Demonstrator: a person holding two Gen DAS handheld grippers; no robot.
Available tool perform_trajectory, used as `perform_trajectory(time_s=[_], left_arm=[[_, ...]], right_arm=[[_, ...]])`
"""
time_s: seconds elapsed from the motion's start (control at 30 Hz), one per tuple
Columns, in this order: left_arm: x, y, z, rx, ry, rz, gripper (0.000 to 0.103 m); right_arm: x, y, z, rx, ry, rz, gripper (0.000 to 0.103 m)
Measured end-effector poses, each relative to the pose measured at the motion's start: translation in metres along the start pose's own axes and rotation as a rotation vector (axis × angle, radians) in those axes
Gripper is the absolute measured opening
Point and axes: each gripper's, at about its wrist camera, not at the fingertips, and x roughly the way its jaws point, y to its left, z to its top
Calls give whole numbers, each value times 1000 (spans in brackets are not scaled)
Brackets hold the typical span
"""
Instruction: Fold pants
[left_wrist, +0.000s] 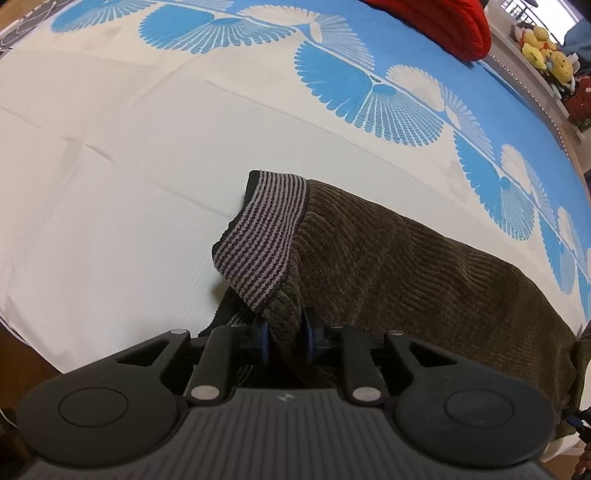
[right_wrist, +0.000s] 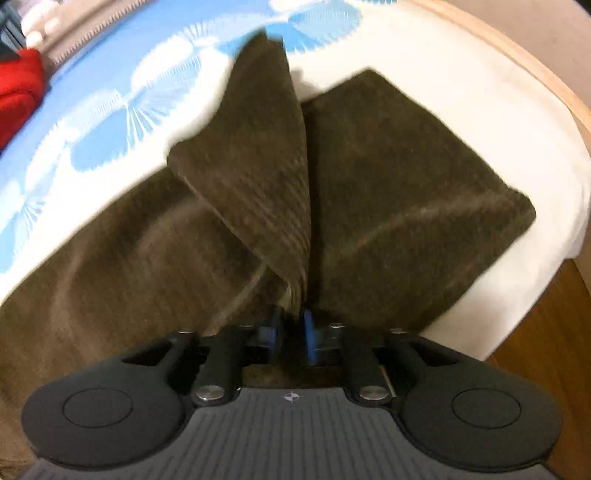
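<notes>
Dark olive corduroy pants lie on a bed, their striped grey-and-black waistband folded up toward the camera. My left gripper is shut on a bunch of the fabric just below that waistband. In the right wrist view the pants spread over the white part of the sheet, blurred. A pointed fold of them rises from my right gripper, whose blue pads hold its lower tip.
The bed sheet is white with blue fan patterns. A red cloth lies at the far side, with plush toys on a shelf beyond. The bed's edge and wooden floor show at the right.
</notes>
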Motion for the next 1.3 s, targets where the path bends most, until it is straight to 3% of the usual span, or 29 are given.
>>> perform_trajectory(time_s=[0.2, 0.37, 0.83, 1.0, 1.17, 1.3], left_arm=[[2, 0, 0, 4, 8, 19, 31], [4, 0, 1, 8, 11, 25, 32], [7, -4, 1, 7, 14, 34, 35], [8, -4, 2, 8, 15, 37, 36], [8, -3, 3, 8, 14, 34, 36], [8, -6, 2, 21, 11, 42, 38]], right_arm=[[-3, 9, 9, -43, -60, 3, 38], [-8, 21, 8, -110, -87, -20, 41], [-12, 12, 9, -49, -129, -26, 41], [-25, 7, 14, -6, -219, -22, 41], [-50, -5, 23, 63, -401, -18, 41], [-49, -7, 28, 52, -429, 39, 45]])
